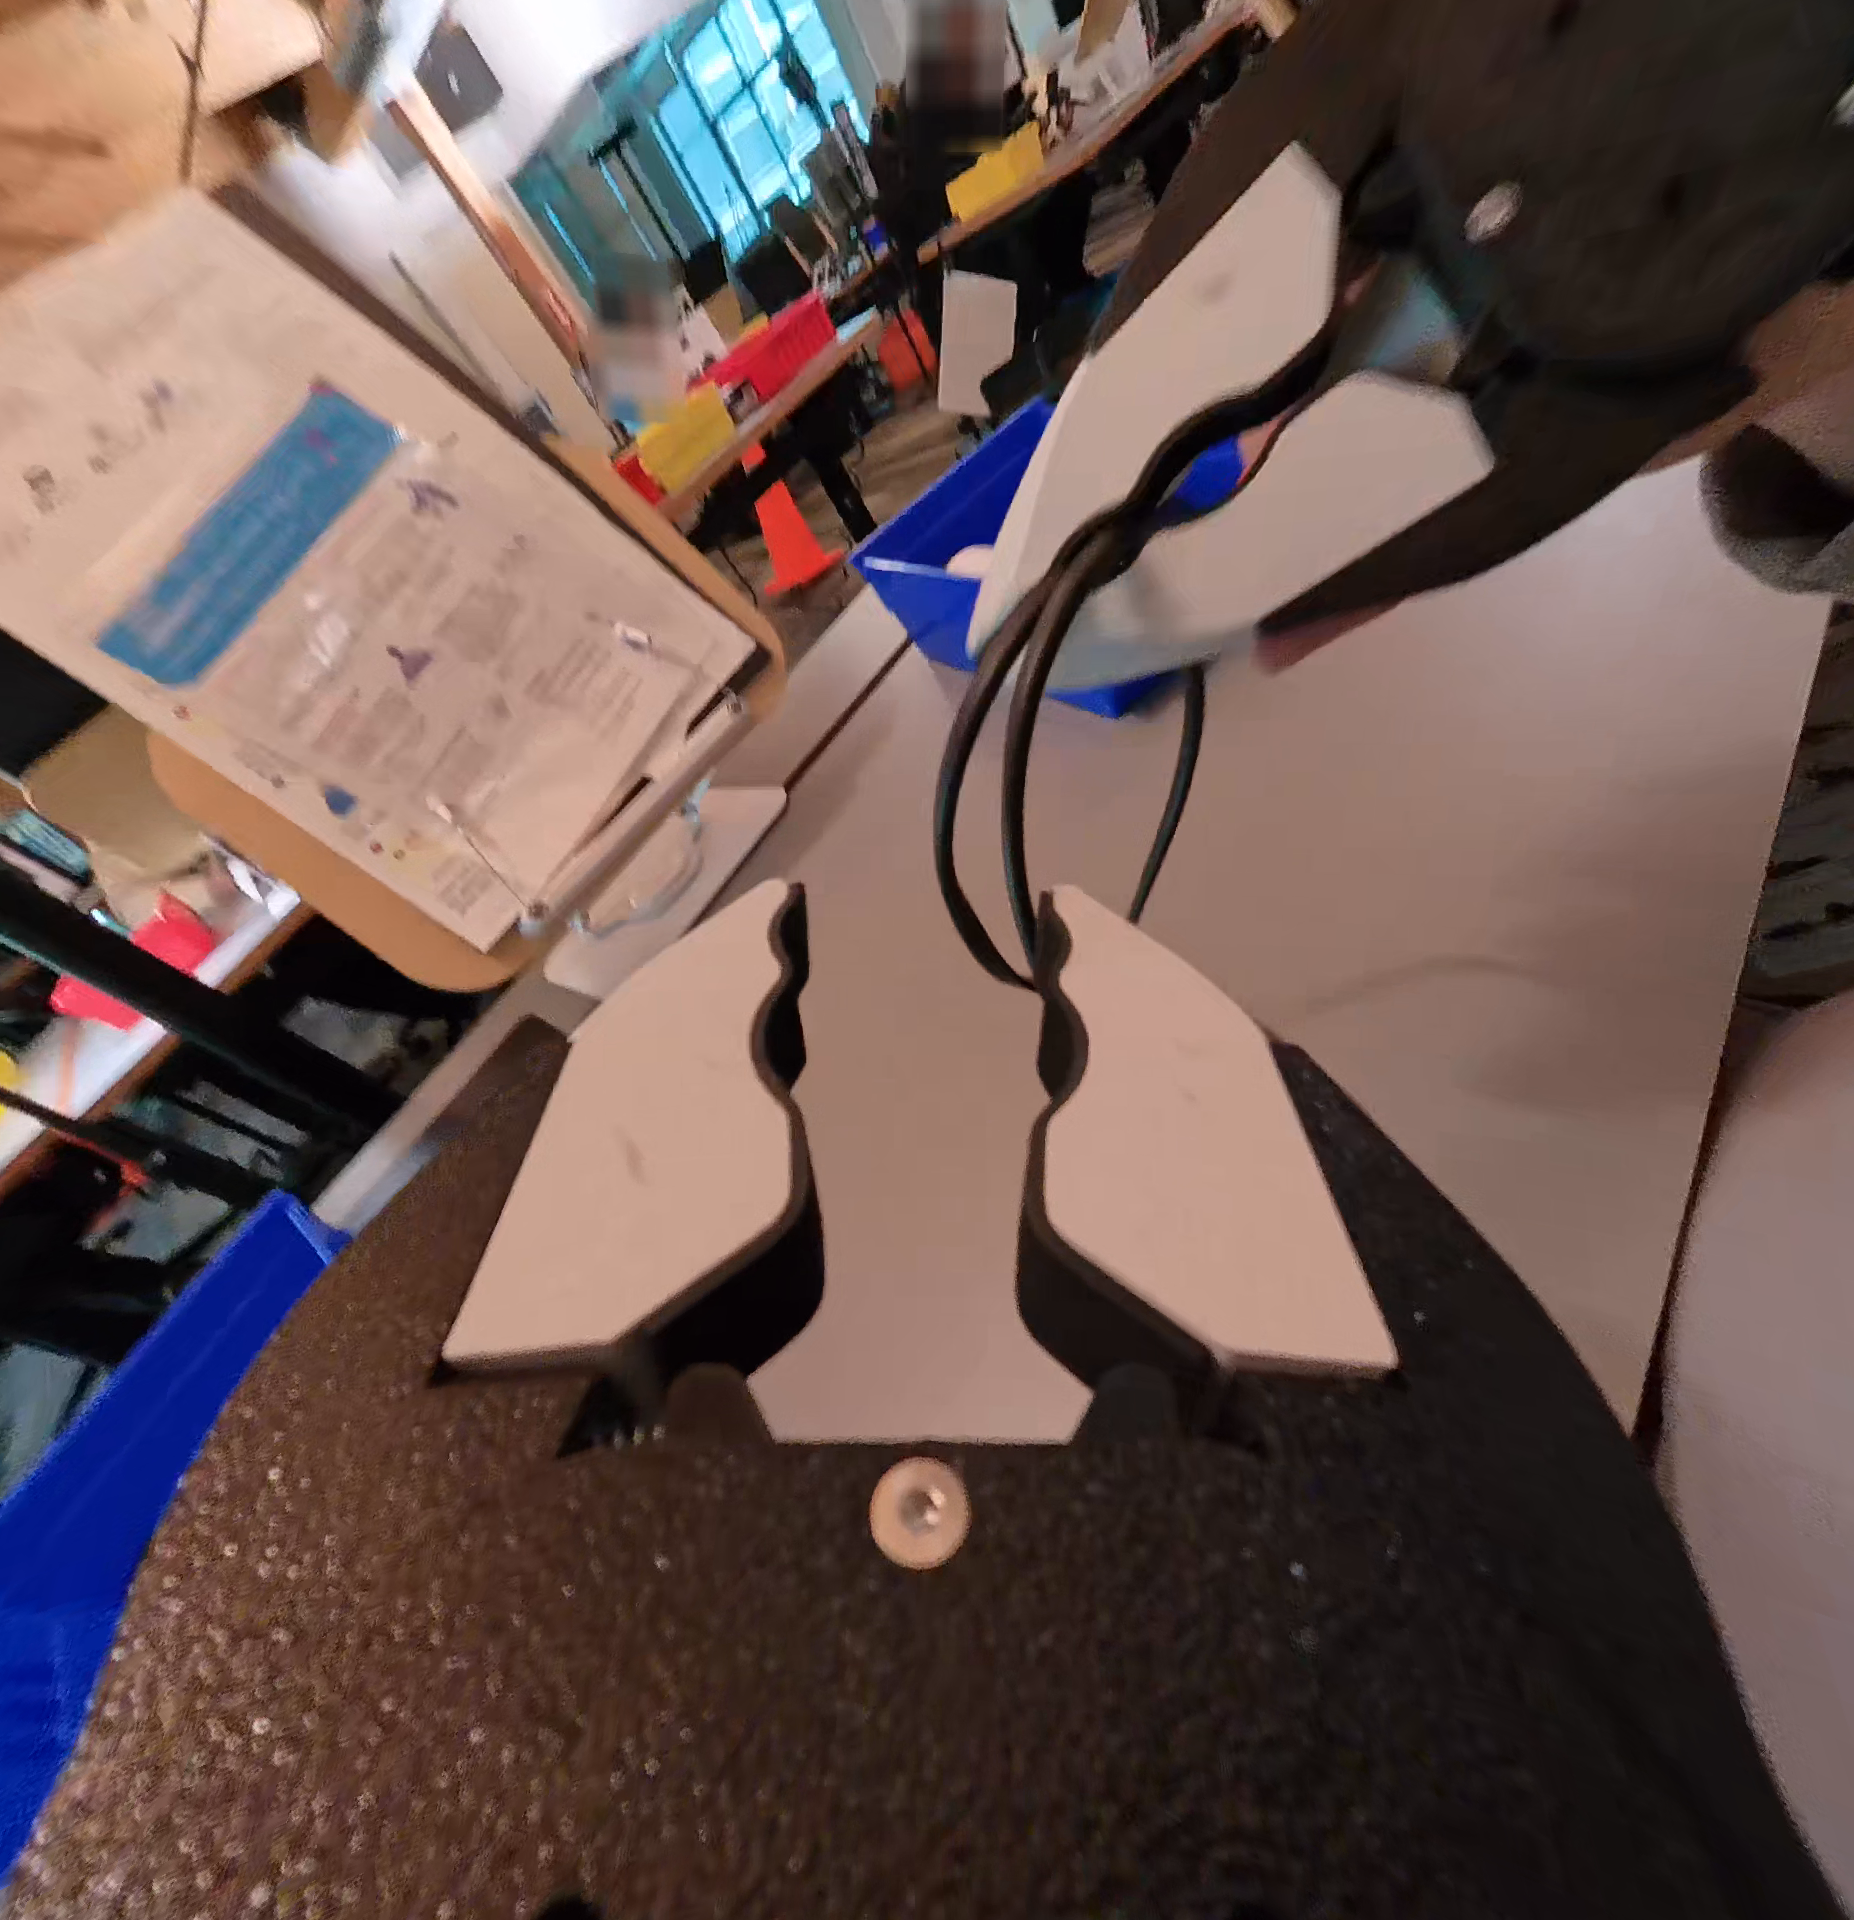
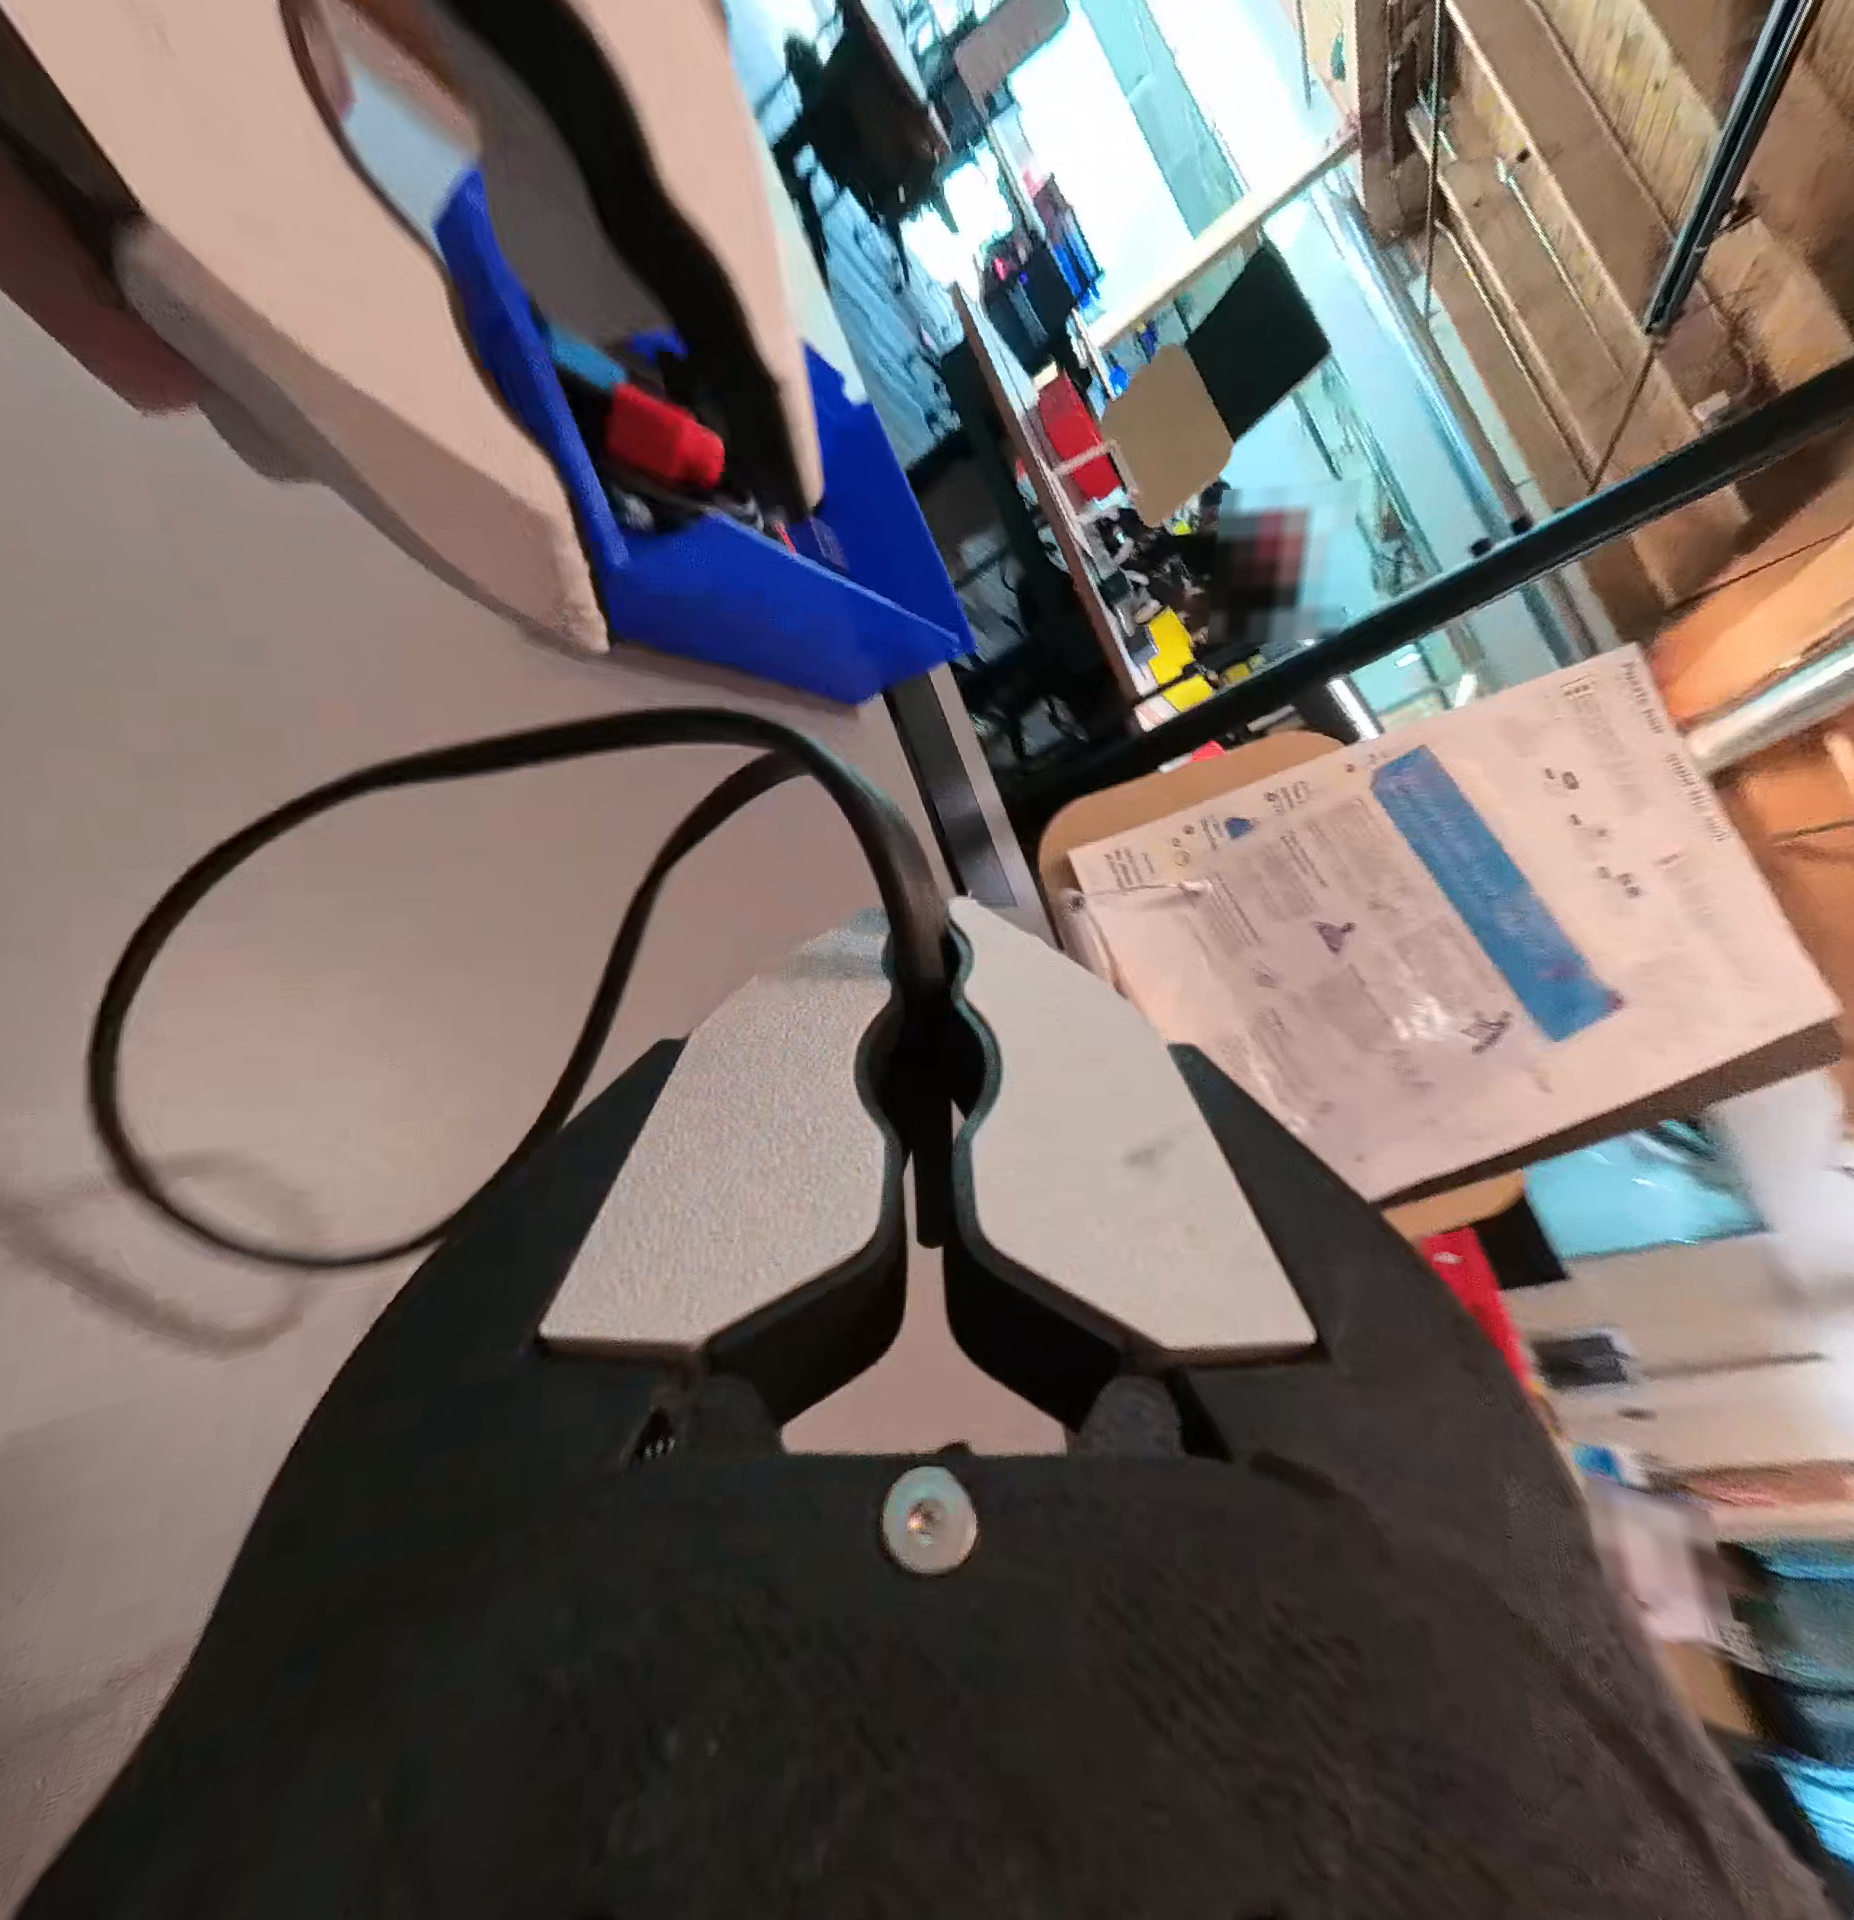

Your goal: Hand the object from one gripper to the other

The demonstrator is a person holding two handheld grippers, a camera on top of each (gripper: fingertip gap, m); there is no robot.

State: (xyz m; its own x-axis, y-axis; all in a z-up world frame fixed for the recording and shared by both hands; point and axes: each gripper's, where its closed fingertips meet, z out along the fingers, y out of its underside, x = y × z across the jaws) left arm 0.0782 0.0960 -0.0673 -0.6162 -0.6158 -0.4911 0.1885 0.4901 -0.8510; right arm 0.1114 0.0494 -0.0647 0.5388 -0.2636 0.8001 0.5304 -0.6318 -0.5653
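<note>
A black cable (image 1: 949, 769) hangs in a loop from my right gripper (image 1: 1099, 582), at the upper right of the left wrist view. In the right wrist view my right gripper (image 2: 928, 956) is shut on the cable (image 2: 549, 743), which curves out to the left above the table. My left gripper (image 1: 923, 914) is open and empty. The bottom of the loop dips behind its right fingertip (image 1: 1068, 935), so contact cannot be told. In the right wrist view the left gripper (image 2: 694, 551) shows at the upper left, jaws apart.
A pale table (image 1: 1422, 883) lies below both grippers. A blue bin (image 1: 933, 540) with small parts (image 2: 663, 447) stands at its far end. Another blue bin (image 1: 123, 1455) is at the lower left. A tilted board with papers (image 1: 331, 582) stands to the left, with shelves and benches behind. The gap from one gripper's tips to the other's is roughly 7 centimeters.
</note>
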